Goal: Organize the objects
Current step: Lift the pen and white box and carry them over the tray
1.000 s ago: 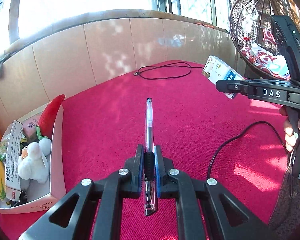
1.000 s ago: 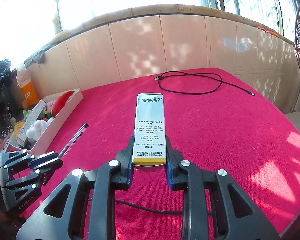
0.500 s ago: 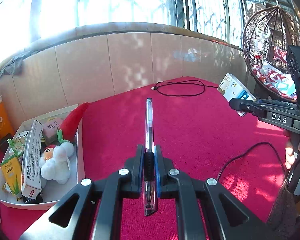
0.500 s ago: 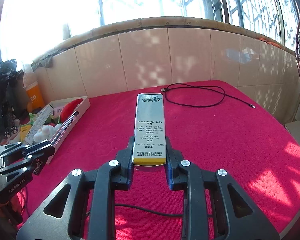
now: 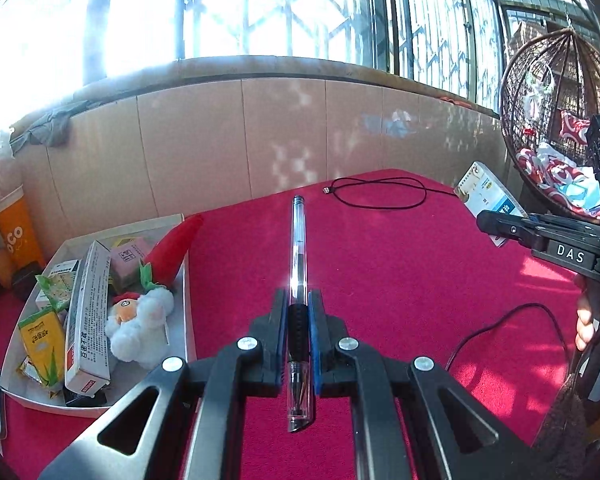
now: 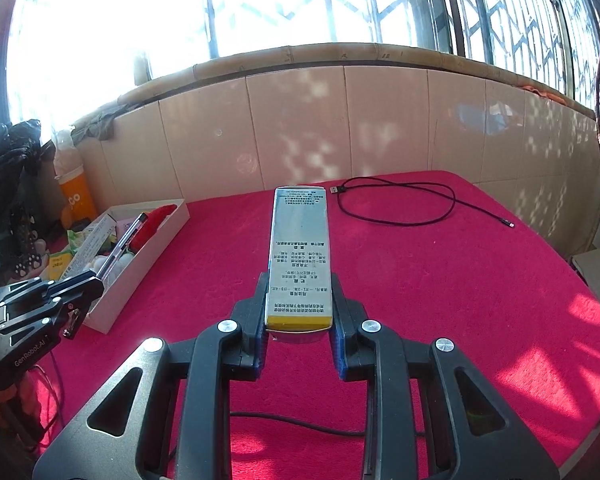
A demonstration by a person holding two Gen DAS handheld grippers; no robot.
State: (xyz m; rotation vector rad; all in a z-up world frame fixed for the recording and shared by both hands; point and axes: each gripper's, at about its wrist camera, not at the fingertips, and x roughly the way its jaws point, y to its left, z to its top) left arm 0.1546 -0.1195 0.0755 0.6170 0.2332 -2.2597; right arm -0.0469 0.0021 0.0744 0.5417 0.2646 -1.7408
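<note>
Gripping a clear pen (image 5: 299, 264) by its black rubber sleeve, the left tool (image 5: 298, 312) holds it level, barrel pointing straight ahead, above the red-covered counter (image 5: 400, 280). In the right wrist view the same pen (image 6: 125, 240) hangs over the near end of the white box (image 6: 140, 276), the left tool (image 6: 76, 286) beside the box's near corner. The right tool (image 6: 299, 300) clamps a long printed carton (image 6: 299, 256) by its yellow-edged near end, carton lying flat along the fingers, raised off the counter; from the left wrist view the carton (image 5: 486, 200) pokes out past the right tool (image 5: 496, 226). The box (image 5: 186, 292) sits at the counter's left edge and holds a white plush toy (image 5: 140, 324), a red plush chili (image 5: 172, 250), a long white package (image 5: 86, 316), a green-yellow juice carton (image 5: 44, 336) and a pink packet (image 5: 129, 258). A black USB cable (image 6: 400, 204) lies looped on the counter's far side, well apart from the box. An orange cup (image 6: 76, 196) stands beyond the box, by the tiled wall.
</note>
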